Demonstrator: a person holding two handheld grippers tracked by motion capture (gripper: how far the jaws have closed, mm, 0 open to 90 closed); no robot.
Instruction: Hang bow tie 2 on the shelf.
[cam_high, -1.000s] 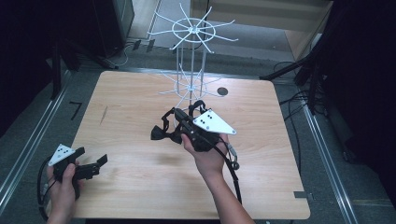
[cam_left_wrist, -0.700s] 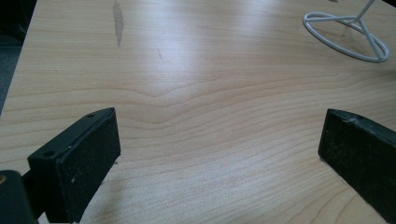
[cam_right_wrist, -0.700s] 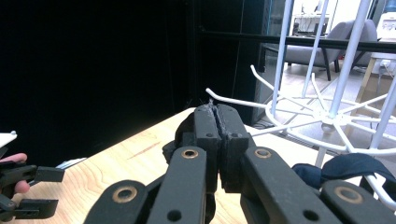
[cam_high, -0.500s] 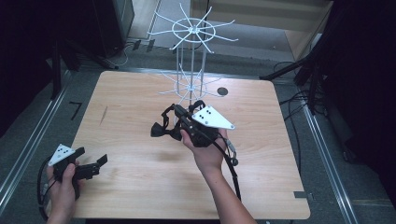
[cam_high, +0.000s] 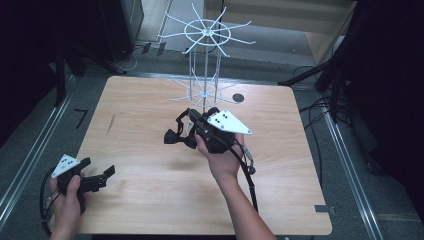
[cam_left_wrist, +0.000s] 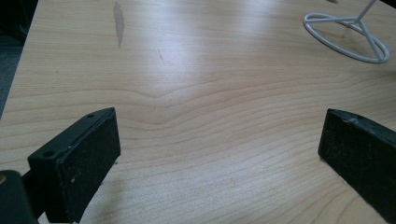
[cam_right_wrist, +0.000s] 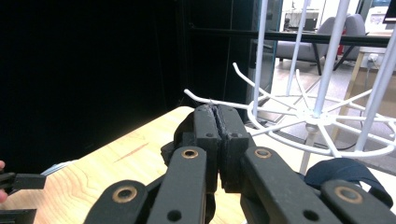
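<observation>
My right gripper (cam_high: 175, 137) hangs above the middle of the wooden table (cam_high: 150, 100), just in front of a white wire rack (cam_high: 205, 60). In the right gripper view its jaws (cam_right_wrist: 217, 114) are pressed together, pointing past the rack's lower ring of hooks (cam_right_wrist: 322, 126). A dark strap (cam_high: 186, 116) loops from the tips back along the gripper body, and its navy band (cam_right_wrist: 345, 173) lies to the right of the jaws. My left gripper (cam_high: 100, 167) rests low at the table's front left corner. Its jaws (cam_left_wrist: 219, 154) stand wide apart over bare wood.
The rack's round wire base (cam_left_wrist: 348, 35) stands at the table's far centre, next to a small dark hole (cam_high: 238, 98). A cable (cam_high: 248, 180) trails from the right gripper along the forearm. Dark stands and cables surround the table on the floor.
The right gripper has edged slightly toward the rack, still shut. The left gripper has stayed where it was, open.
</observation>
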